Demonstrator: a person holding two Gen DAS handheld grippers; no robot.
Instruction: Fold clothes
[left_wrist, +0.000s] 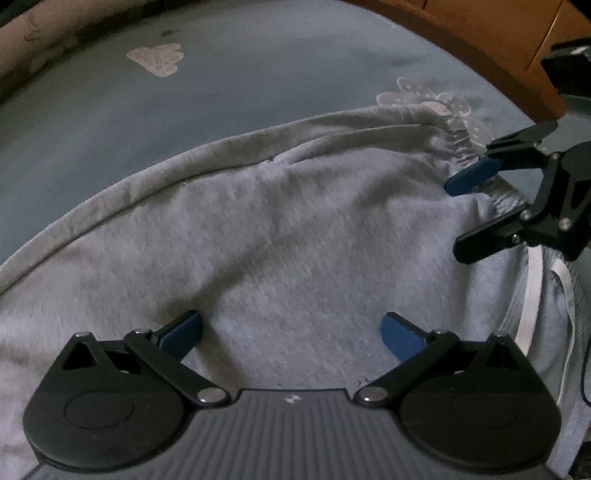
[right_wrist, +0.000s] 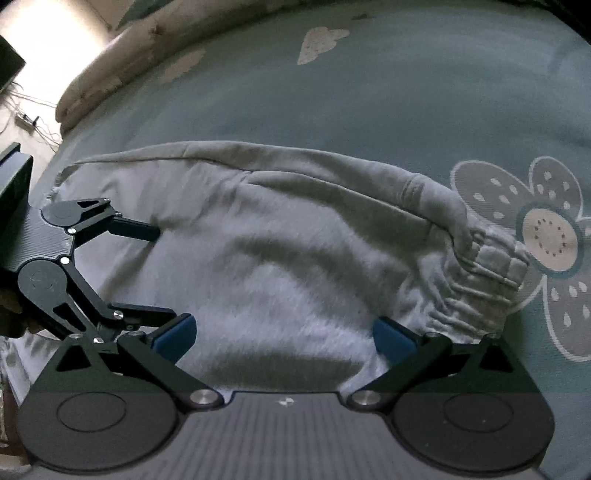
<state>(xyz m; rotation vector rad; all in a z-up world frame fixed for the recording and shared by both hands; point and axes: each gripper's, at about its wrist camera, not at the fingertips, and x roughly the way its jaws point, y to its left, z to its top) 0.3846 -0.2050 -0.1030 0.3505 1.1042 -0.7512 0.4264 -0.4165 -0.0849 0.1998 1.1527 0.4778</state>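
1. Currently, the jaws of the left gripper (left_wrist: 291, 332) are spread wide apart over the grey fleece of the sweatpants (left_wrist: 280, 229), with nothing clamped between the blue pads (left_wrist: 183, 332).
2. Likewise, the jaws of the right gripper (right_wrist: 282, 334) are held apart above the cloth near the gathered elastic waistband (right_wrist: 487, 273); no fabric is pinched there either.
3. The sweatpants are spread across the blue-grey flowered bedspread (right_wrist: 369, 92), with a thick rolled edge along the far side and a white drawstring (left_wrist: 532, 295) trailing at the waist end.
4. A grab of one layer only is judged the main risk: the cloth is seen to lie doubled along the far edge, so a shallow pinch could peel the top layer away and leave the lower one behind.
5. The bedspread could be caught together with the garment if the pads are pressed too deep into the soft bed.
6. The drawstring could be snagged by a finger, and the waist dragged askew.
7. A collision is also possible, since the two grippers are seen just beside each other in the right wrist view.
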